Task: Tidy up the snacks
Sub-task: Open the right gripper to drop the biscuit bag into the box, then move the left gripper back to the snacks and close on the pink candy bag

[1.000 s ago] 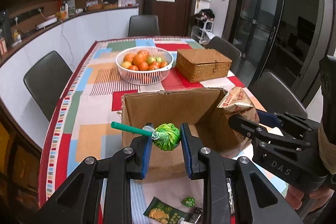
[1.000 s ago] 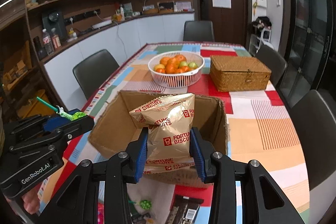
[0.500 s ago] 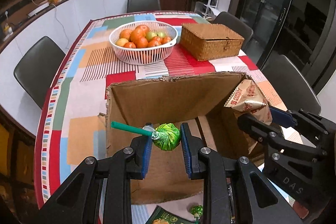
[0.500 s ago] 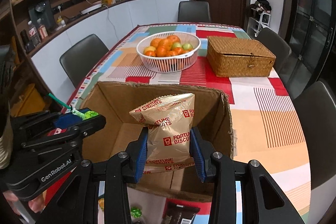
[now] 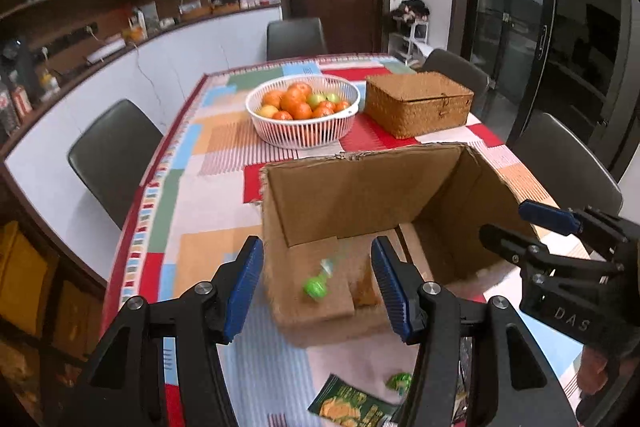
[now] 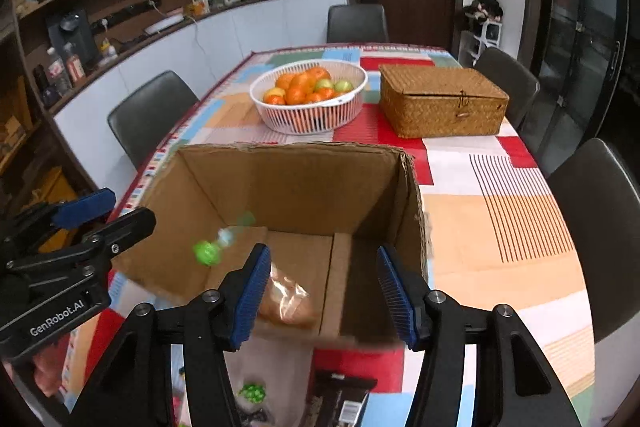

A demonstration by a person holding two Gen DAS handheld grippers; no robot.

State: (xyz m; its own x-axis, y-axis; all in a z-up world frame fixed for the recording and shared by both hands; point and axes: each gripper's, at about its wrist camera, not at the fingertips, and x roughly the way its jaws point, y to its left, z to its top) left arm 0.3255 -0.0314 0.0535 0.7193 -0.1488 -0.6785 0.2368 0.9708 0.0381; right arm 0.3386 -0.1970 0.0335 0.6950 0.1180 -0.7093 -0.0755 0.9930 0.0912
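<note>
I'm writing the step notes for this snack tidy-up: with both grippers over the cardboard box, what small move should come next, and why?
Probably draw both grippers back toward the snacks on the near table. The left gripper and right gripper are opening with nothing between the pads; the green lollipop and biscuit bag are inside the cardboard box, while a green packet lies outside it.

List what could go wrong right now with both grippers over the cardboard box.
1. The green-wrapped lollipop, blurred inside the open brown cardboard box, is loose; it may bounce or end up under the tan biscuit packet.
2. The left gripper and right gripper, jaws opening and holding nothing, sit near the box's walls and could snag or shove it.
3. A green candy and green packet in front of the box could get overlooked.
</note>
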